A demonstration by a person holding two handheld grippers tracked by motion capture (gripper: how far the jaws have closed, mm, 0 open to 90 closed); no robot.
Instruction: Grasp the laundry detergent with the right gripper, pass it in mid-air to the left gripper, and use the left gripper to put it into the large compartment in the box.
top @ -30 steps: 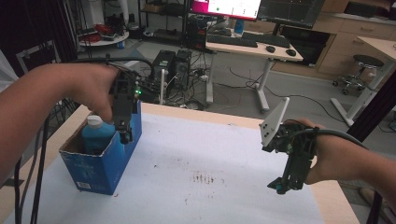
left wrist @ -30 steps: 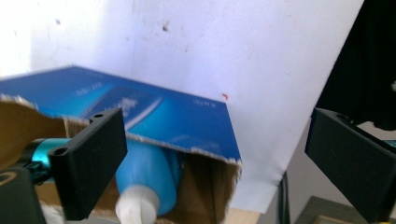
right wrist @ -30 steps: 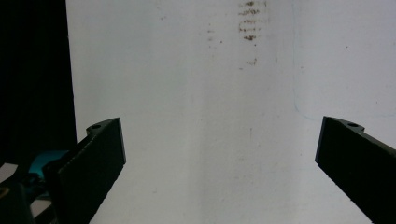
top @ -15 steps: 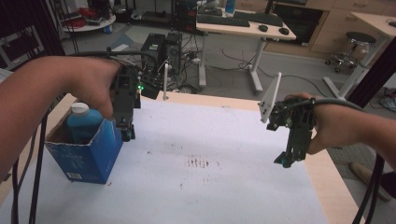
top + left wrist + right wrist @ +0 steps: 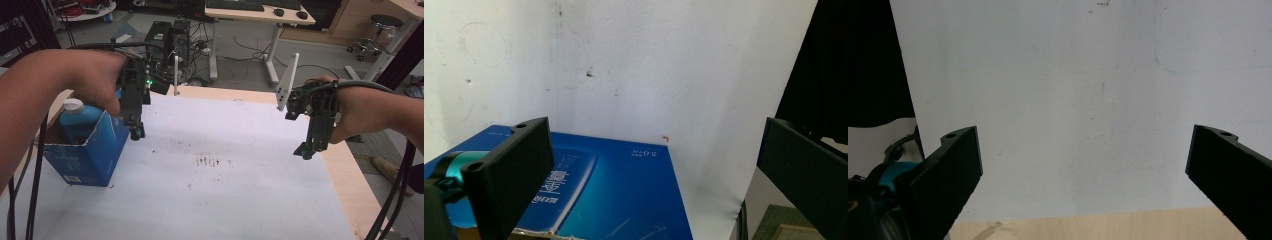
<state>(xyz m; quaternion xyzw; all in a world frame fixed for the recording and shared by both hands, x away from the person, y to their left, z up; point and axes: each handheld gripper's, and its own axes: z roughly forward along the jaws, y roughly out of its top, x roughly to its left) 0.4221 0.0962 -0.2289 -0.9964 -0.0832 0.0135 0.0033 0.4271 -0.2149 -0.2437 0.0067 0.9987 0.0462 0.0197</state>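
With your left gripper (image 5: 136, 131) spread wide just above the blue carton (image 5: 85, 150) holding the blue bottle (image 5: 80, 120), a careless descent risks tipping it, while your right gripper (image 5: 310, 147), equally wide, hangs well apart.

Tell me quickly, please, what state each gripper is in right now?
Left gripper: open, holding nothing, beside the blue box.
Right gripper: open, empty, above the table.

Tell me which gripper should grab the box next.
Left. The left gripper hangs open right beside the blue box, while the right gripper hovers open across the table.
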